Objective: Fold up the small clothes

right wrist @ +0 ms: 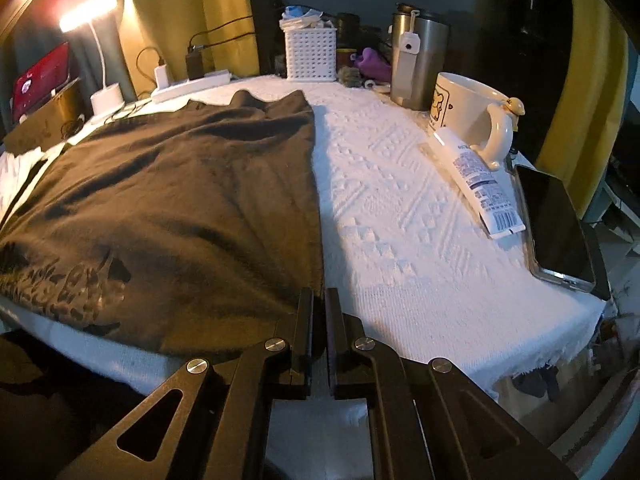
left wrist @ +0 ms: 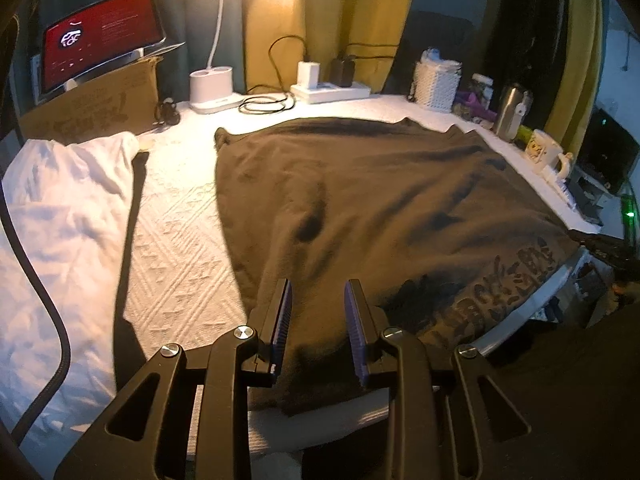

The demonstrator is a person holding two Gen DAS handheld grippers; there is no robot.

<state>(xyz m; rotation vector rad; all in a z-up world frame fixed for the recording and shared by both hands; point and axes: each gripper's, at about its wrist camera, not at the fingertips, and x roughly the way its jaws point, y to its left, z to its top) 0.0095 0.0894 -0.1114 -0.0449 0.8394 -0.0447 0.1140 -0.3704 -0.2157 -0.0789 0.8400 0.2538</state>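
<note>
A dark brown T-shirt (left wrist: 360,200) lies spread flat on the white textured tablecloth (left wrist: 180,240), with its printed part at the near edge. My left gripper (left wrist: 319,286) hovers open over the shirt's near-left corner, and the cloth shows between its purple pads (left wrist: 282,316). In the right wrist view the same T-shirt (right wrist: 180,200) fills the left half. My right gripper (right wrist: 319,294) is shut on its near-right edge, where the hem runs into the jaws. A crumpled white garment (left wrist: 60,220) lies at the far left.
Along the back stand a red-lit tablet (left wrist: 100,36), a cardboard box (left wrist: 96,108), a lamp base (left wrist: 211,90), a power strip (left wrist: 330,90) and a white basket (left wrist: 436,84). On the right are a steel tumbler (right wrist: 418,64), mug (right wrist: 468,108), tube (right wrist: 476,184) and phone (right wrist: 556,224).
</note>
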